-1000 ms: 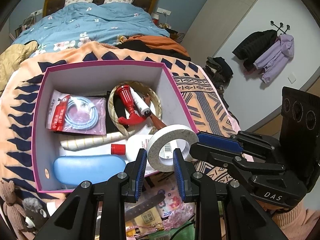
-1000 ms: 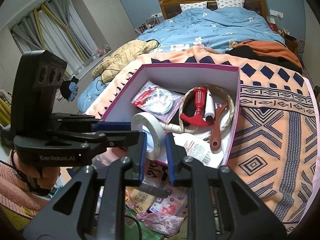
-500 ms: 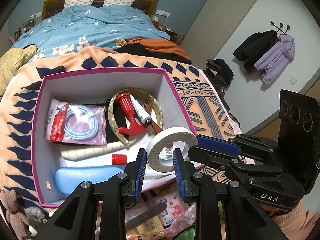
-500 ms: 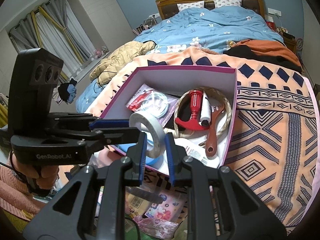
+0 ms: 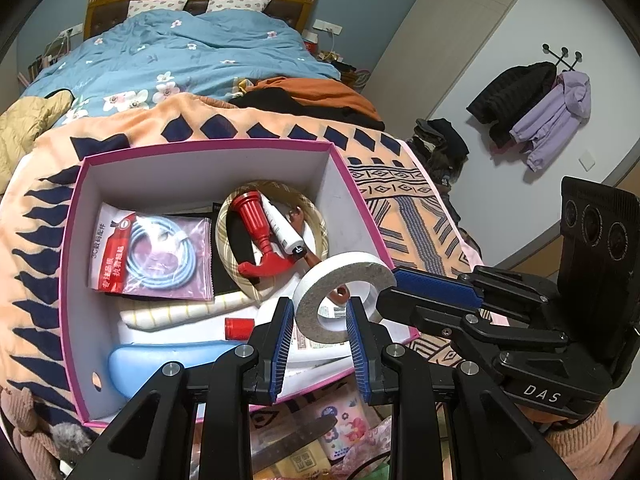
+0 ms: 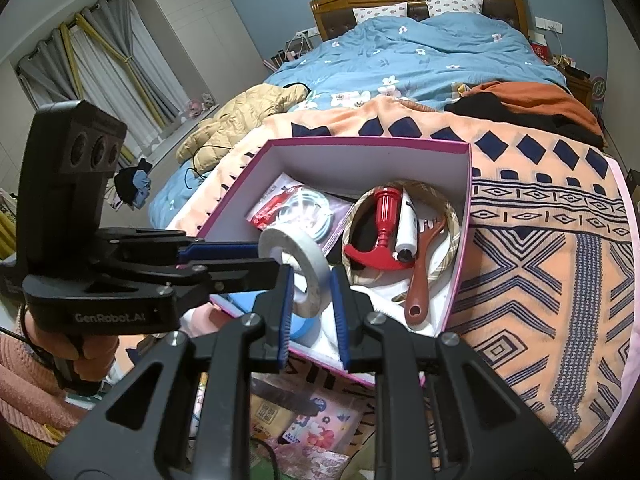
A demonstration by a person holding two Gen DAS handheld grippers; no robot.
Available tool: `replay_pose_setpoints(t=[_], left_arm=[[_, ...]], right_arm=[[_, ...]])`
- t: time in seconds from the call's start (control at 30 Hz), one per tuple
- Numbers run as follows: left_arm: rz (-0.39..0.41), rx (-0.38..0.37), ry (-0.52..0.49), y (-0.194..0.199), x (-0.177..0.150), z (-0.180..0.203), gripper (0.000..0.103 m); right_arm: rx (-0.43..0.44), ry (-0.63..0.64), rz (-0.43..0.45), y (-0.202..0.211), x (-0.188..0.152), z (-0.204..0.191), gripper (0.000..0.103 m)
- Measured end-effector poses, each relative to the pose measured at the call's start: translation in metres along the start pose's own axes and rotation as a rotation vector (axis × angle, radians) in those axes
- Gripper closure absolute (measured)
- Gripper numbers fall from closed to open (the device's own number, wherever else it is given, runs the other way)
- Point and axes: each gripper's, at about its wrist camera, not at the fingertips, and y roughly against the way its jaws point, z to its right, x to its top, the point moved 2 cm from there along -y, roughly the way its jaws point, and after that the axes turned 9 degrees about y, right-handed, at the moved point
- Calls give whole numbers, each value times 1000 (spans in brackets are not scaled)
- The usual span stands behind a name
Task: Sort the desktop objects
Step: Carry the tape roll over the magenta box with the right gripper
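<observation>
A white roll of tape (image 5: 340, 294) hangs in the air over the near right corner of the pink-rimmed box (image 5: 344, 172). My right gripper (image 6: 310, 300) is shut on the roll's band (image 6: 304, 256). My left gripper (image 5: 320, 336) has its pads on either side of the roll's lower edge, and whether they touch it is unclear. The box (image 6: 470, 216) holds a bagged blue cable (image 5: 156, 254), a red tool (image 5: 260, 240), a white tube (image 5: 280, 228), a brown brush (image 6: 422, 280), a blue case (image 5: 176, 360) and a red-capped white bottle (image 5: 240, 328).
The box rests on an orange patterned blanket (image 6: 560, 260) at the foot of a bed with a blue duvet (image 5: 180, 52). Packets and a floral card (image 6: 316, 432) lie below the box's near edge. Coats (image 5: 536, 112) hang on the right wall.
Both grippers and the tape roll have risen and drawn back slightly, so more of the box and bed shows. The roll stays held between the two grippers.
</observation>
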Motion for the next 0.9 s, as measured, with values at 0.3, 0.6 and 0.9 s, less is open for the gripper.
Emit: replay_pose_setpoints(t=[0.3, 0.6, 0.9], left_arm=[[5, 2, -7, -3, 5, 1, 77], [11, 3, -8, -7, 11, 1, 77], [12, 4, -11, -9, 15, -1, 77]], right_arm=[[-4, -4, 1, -2, 4, 5, 81], [-8, -2, 2, -6, 7, 10, 81], [-10, -2, 1, -8, 9, 11, 81]])
